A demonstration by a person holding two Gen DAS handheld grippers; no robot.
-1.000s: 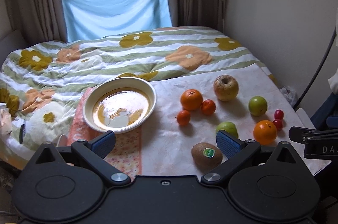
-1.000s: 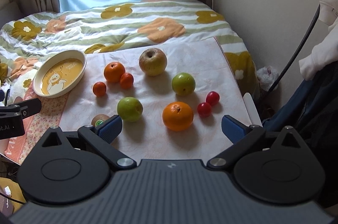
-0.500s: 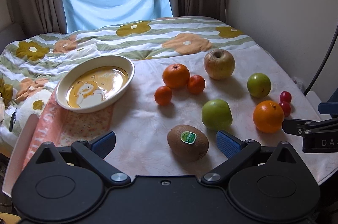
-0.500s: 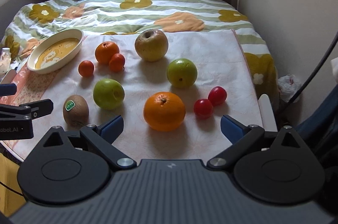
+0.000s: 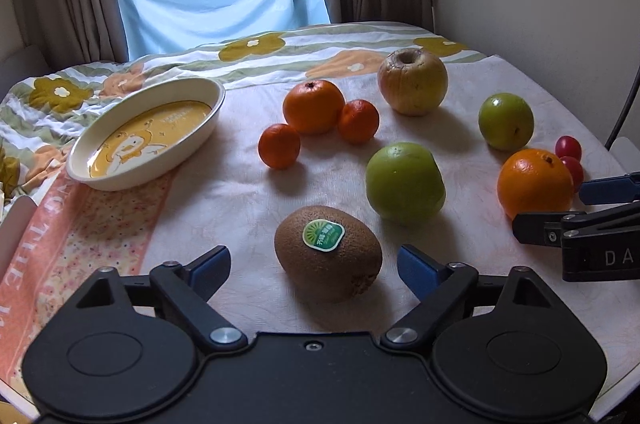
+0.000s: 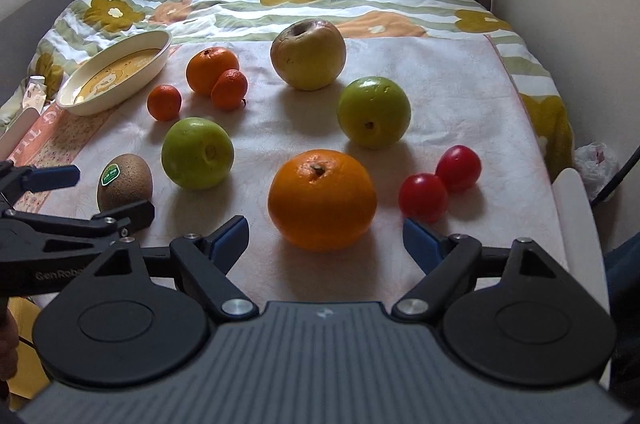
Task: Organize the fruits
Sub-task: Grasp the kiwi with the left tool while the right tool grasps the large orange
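Both claws low over the cloth, pointing fwd. Left gripper spread wide w/ kiwi between tips; right gripper spread wide round orange, neither touching

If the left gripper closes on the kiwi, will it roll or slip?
The kiwi lies on its side between the open left gripper fingers, so it may roll slightly. Its fuzzy skin probably grips well; the glossy sticker looks slicker.

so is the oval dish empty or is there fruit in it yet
Empty: the oval dish shows only its printed yellow base, with all the fruit out on the cloth.
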